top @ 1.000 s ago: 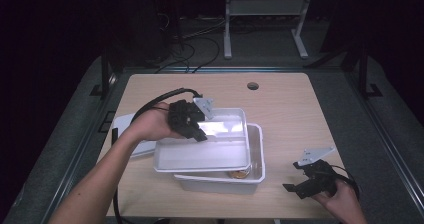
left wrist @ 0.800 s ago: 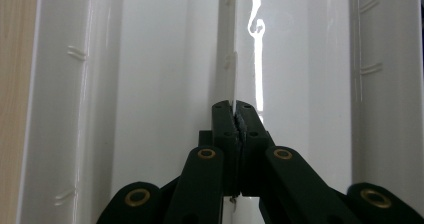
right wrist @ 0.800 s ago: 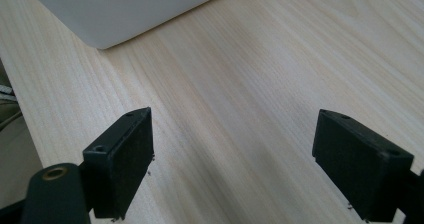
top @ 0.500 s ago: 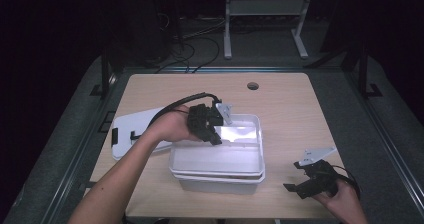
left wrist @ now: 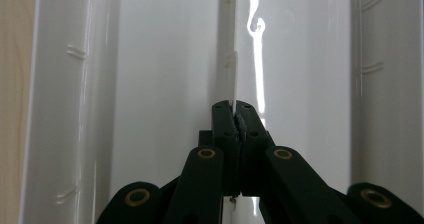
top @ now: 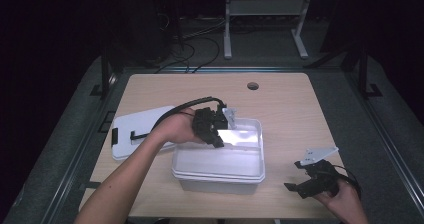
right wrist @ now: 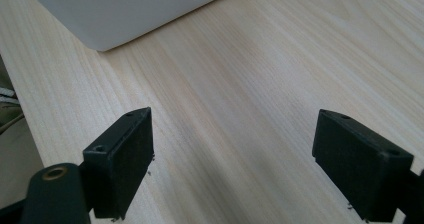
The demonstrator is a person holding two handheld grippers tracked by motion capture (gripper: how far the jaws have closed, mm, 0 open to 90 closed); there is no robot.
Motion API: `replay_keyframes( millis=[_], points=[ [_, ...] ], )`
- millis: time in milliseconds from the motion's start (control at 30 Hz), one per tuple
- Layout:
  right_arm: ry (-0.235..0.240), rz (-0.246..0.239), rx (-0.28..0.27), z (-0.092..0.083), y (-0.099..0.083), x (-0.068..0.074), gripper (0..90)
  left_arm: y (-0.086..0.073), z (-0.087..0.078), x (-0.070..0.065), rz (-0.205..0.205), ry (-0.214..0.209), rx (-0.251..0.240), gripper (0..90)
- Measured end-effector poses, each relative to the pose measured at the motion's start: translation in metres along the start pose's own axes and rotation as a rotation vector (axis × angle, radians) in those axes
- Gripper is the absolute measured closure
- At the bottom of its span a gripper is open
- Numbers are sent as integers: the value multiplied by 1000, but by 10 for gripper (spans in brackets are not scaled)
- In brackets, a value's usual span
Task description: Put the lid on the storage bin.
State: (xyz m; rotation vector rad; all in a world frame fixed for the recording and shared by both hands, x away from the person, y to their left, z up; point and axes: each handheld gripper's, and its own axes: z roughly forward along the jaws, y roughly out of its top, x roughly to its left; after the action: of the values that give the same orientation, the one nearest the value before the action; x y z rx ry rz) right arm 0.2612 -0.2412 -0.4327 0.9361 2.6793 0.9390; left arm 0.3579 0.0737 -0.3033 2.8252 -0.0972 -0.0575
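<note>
A white tray (top: 235, 156) rests squarely on top of a white tub (top: 215, 183) at the middle of the table. My left gripper (top: 221, 135) reaches over the tray's far left corner, shut on the tray's thin upright wall. In the left gripper view, that white wall (left wrist: 229, 44) runs straight up from between the closed jaws of the left gripper (left wrist: 234, 109). My right gripper (top: 299, 188) lies low at the table's front right, away from the tub. Its jaws stand wide open over bare wood in the right gripper view (right wrist: 235, 154). The tub's inside is hidden under the tray.
A flat white lid (top: 132, 131) with black clips lies on the wooden table (top: 290, 109) left of the tub. A cable hole (top: 253, 86) sits near the far edge. The tub's corner (right wrist: 125, 9) shows ahead of the right gripper. Dark floor surrounds the table.
The left gripper carried the tray right and down. The tray was tilted and offset over the tub; now it lies level on it, covering the inside. The right hand stayed put.
</note>
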Motion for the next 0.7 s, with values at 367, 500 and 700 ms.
replay_keyframes(
  millis=[367,500,700],
  points=[
    [1,-4,4,1,0,0,161,2,7,1,11,-8,24,890],
    [2,-4,6,1,0,0,162,2,9,2,10,-13,33,887],
    [-3,-1,13,1,0,-1,162,-1,3,-1,-1,-8,-7,808]
  ],
)
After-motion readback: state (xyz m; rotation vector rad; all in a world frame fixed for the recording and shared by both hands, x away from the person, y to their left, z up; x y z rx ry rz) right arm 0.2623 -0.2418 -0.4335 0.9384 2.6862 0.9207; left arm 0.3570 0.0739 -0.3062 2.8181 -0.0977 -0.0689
